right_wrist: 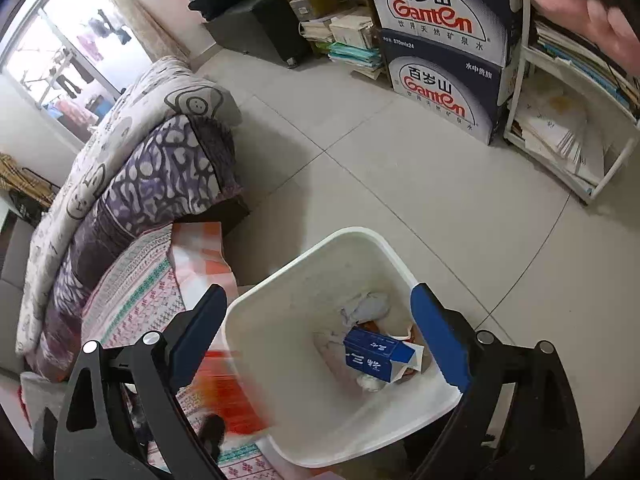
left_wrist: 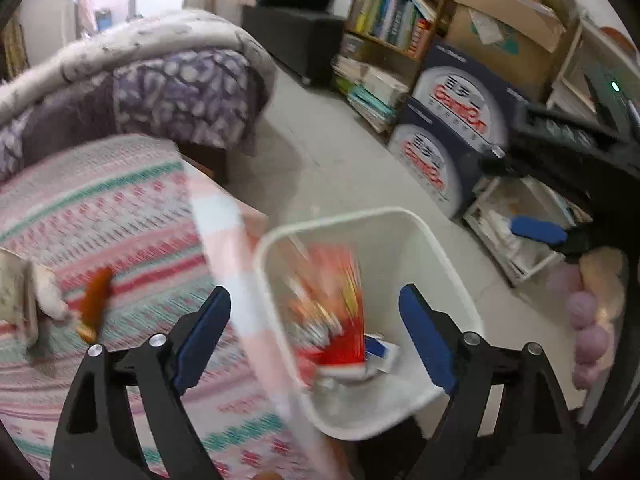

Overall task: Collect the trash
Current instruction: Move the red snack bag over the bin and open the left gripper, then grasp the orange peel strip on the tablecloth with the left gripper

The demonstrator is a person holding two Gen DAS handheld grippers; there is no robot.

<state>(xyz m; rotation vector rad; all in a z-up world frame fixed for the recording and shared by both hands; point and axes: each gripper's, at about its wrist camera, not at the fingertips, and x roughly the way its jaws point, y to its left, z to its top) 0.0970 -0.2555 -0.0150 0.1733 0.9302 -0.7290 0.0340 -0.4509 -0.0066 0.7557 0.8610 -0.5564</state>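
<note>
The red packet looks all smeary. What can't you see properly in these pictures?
- Red packet: blurred in both views, so its print is unreadable.
- Brown thing on the bed cover: blurred in the left view; cannot tell what it is.
- Bin bottom: in the right view the blue carton and crumpled paper hide what lies beneath.

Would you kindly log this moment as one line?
left gripper: open | right gripper: open | blurred red snack wrapper: over white plastic bin | blue carton: in bin

My left hand-held gripper (left_wrist: pixel 316 340) spread wide, empty, my right hand-held gripper (right_wrist: pixel 320 340) likewise wide apart, both pointing downward
</note>
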